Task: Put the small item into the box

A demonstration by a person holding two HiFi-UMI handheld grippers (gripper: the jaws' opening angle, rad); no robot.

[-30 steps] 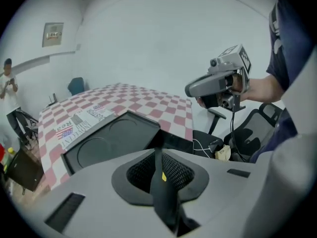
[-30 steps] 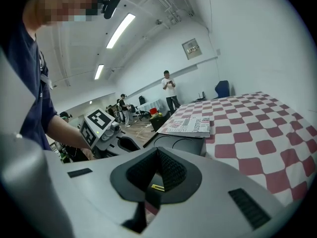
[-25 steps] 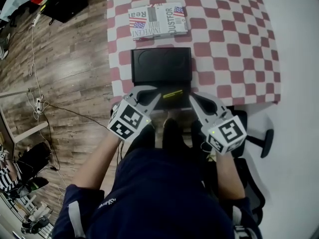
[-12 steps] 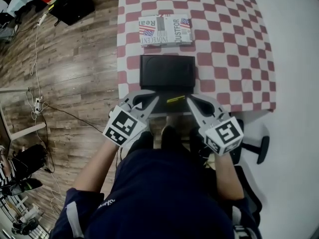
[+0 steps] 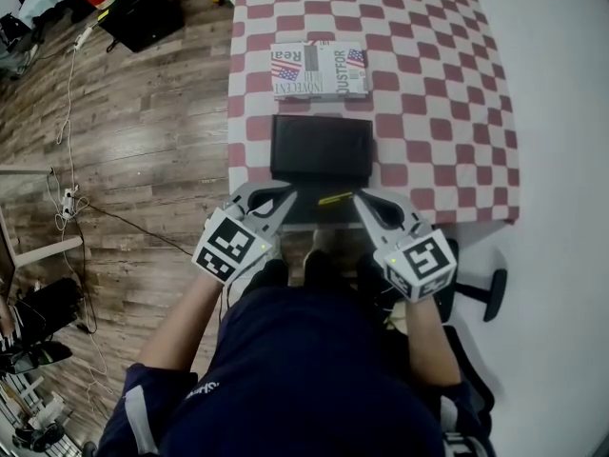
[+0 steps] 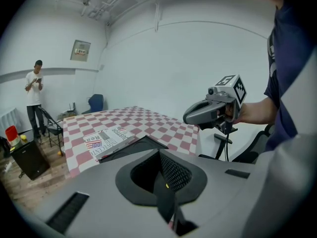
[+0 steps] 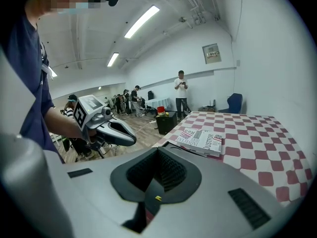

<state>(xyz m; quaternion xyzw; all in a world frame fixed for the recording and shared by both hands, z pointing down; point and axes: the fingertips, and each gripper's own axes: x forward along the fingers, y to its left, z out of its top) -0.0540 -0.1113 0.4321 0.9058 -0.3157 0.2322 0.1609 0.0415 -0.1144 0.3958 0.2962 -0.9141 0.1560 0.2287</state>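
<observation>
Head view: left tool (image 5: 291,192) and right tool (image 5: 360,200), both clenched, flank the yellow item (image 5: 335,198) beside the box (image 5: 322,149).

The table (image 5: 447,84), covered by a red-and-white checked cloth (image 5: 419,27), stood on a wood-plank floor (image 5: 143,141). A flat newspaper-print box (image 5: 319,70) lay toward the far side. A black box (image 5: 322,149) lay just beside it, nearer the front edge. A small yellow item (image 5: 335,198) lay on a dark surface at that edge.

Right tool (image 7: 157,177) jaws together, newsprint packet (image 7: 200,141) on checkered table (image 7: 260,140)
</observation>
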